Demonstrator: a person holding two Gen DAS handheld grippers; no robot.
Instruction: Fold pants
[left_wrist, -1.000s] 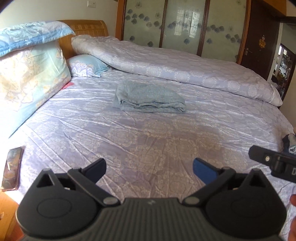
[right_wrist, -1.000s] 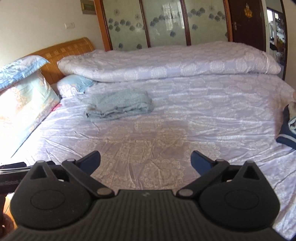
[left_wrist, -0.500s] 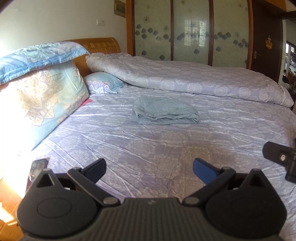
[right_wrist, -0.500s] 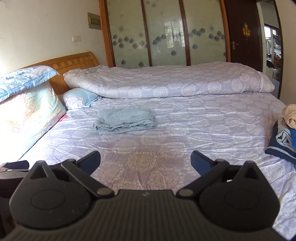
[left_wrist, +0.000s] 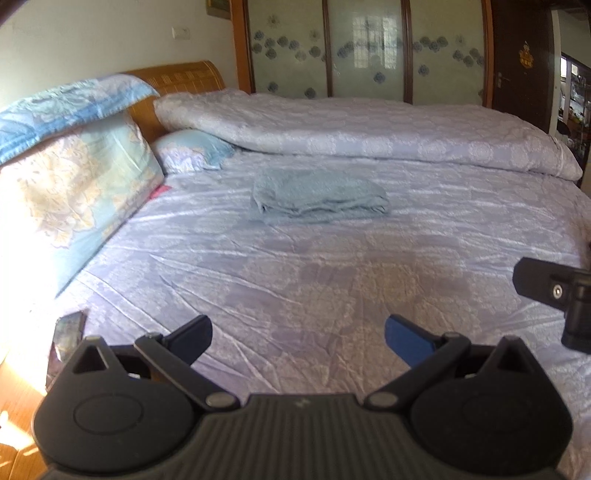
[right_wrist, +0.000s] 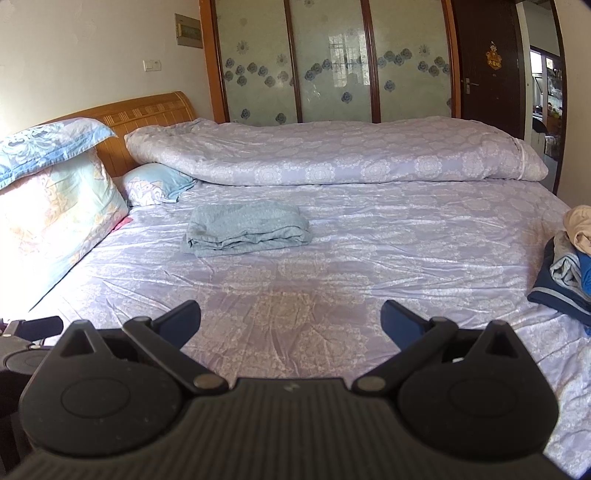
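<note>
A pair of light blue-grey pants (left_wrist: 319, 195) lies folded in a flat stack on the lilac bedsheet (left_wrist: 332, 280), toward the far side of the bed; it also shows in the right wrist view (right_wrist: 247, 229). My left gripper (left_wrist: 298, 338) is open and empty, well short of the pants, over the near part of the bed. My right gripper (right_wrist: 291, 319) is open and empty too, at about the same distance. The right gripper's body shows at the right edge of the left wrist view (left_wrist: 557, 291).
A rolled lilac duvet (right_wrist: 332, 155) lies along the far side. Pillows (left_wrist: 62, 192) stack at the headboard on the left. A phone (left_wrist: 68, 330) lies at the bed's near left edge. A pile of other clothes (right_wrist: 569, 266) sits at the right edge.
Both grippers have tilted up and drawn back, so the views now show more of the wall and wardrobe. The folded pants have not moved. Both grippers stay open.
</note>
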